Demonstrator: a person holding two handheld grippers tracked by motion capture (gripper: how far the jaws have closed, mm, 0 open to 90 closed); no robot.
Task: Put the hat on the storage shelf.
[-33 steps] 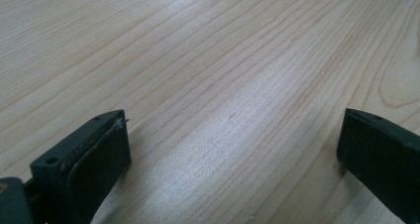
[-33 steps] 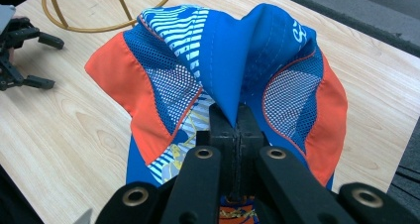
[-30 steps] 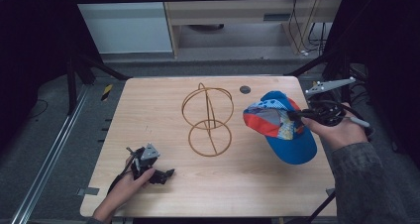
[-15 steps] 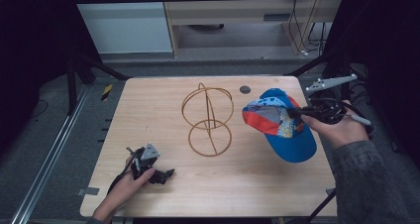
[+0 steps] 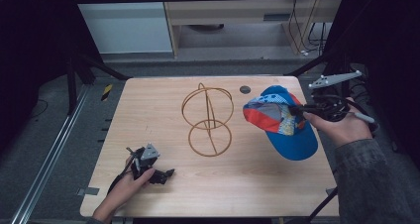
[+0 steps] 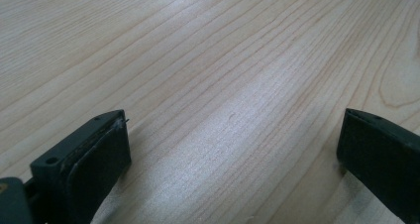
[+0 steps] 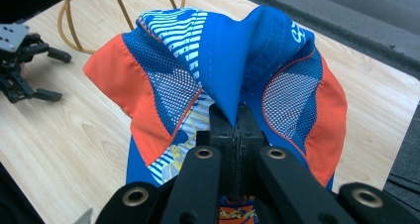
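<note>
Pale wooden table [image 5: 257, 184] carries a gold wire stand [image 5: 208, 120] at its middle. Right tongs [image 7: 233, 122] are clamped together on a fold of the blue and orange cap [image 5: 280, 120], held up at the table's right side beside the stand. Left tongs [image 6: 233, 149] rest spread wide apart on bare wood near the front left corner, gripping nothing.

Dim room: grey floor [image 5: 237, 45], perhaps a wooden cabinet [image 5: 233, 11] behind.
</note>
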